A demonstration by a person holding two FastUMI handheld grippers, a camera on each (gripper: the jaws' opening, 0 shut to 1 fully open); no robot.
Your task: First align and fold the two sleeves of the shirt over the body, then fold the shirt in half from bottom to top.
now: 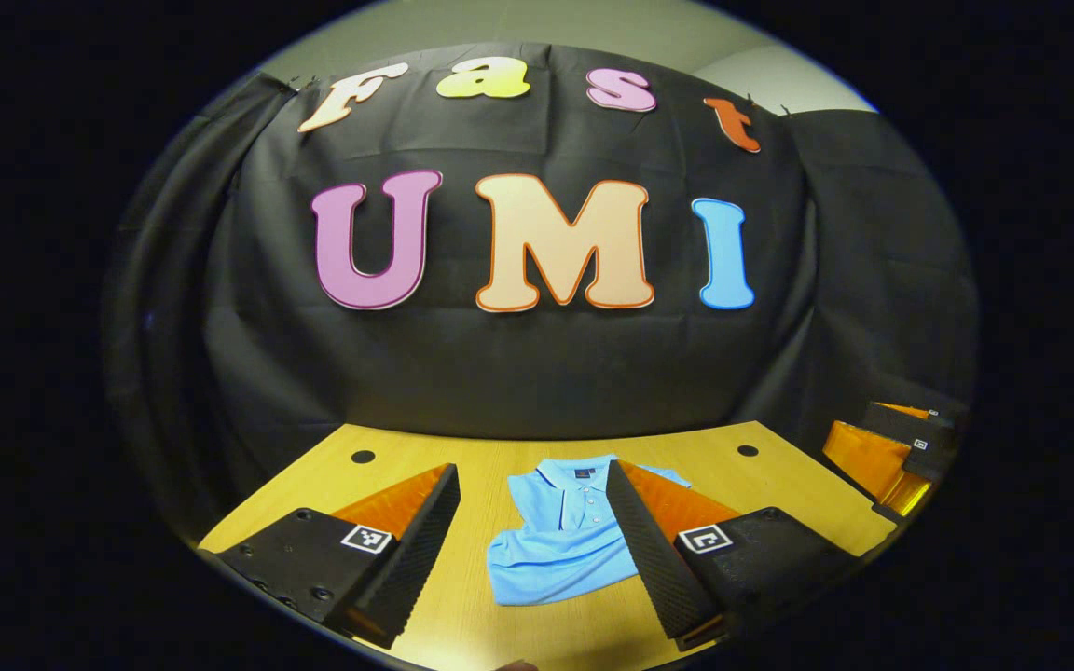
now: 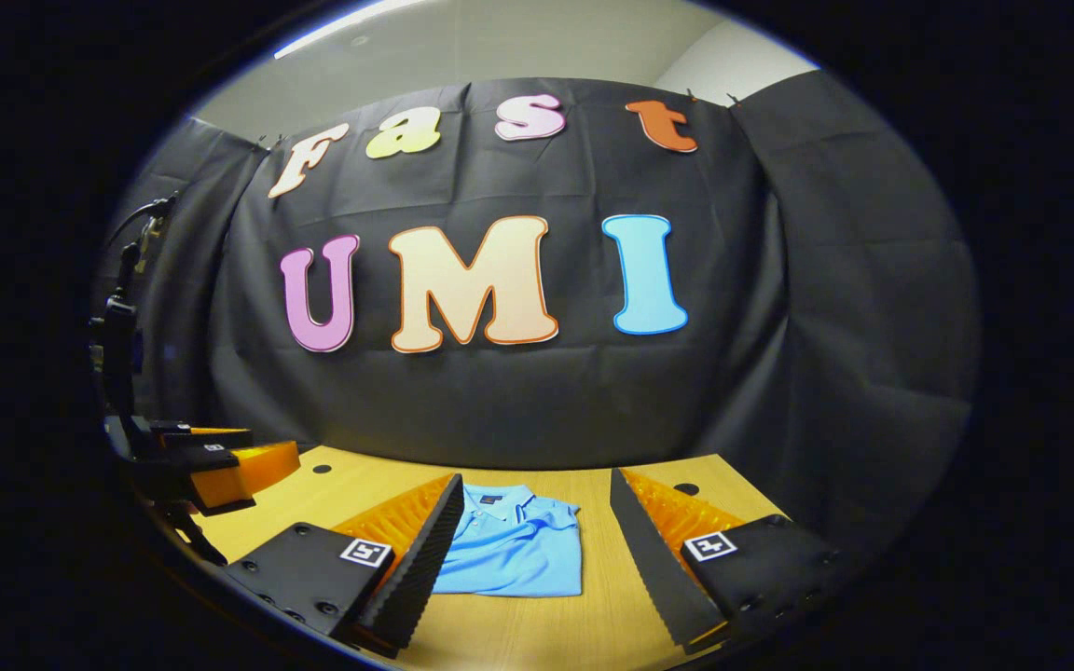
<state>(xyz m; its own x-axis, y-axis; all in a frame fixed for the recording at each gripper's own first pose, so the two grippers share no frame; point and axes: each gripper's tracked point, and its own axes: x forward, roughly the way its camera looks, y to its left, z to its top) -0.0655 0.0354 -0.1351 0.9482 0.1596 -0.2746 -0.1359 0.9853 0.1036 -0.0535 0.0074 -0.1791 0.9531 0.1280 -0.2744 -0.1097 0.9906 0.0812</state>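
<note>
In the left gripper view, the left gripper (image 1: 532, 550) has its 2 fingers spread wide with nothing held. The blue polo shirt (image 1: 560, 545) lies folded on the wooden table (image 1: 779, 485) in the gap between them, collar away from the camera, its right edge hidden behind the right finger. Beyond that finger, at the far right, the right gripper (image 1: 901, 447) hangs over the table's edge.

In the right gripper view, the left gripper (image 2: 220, 461) shows left of the fingers. The right gripper (image 2: 532, 550) is also wide open and empty. The shirt (image 2: 518, 550) lies beside its left finger, well apart from the right one.
</note>
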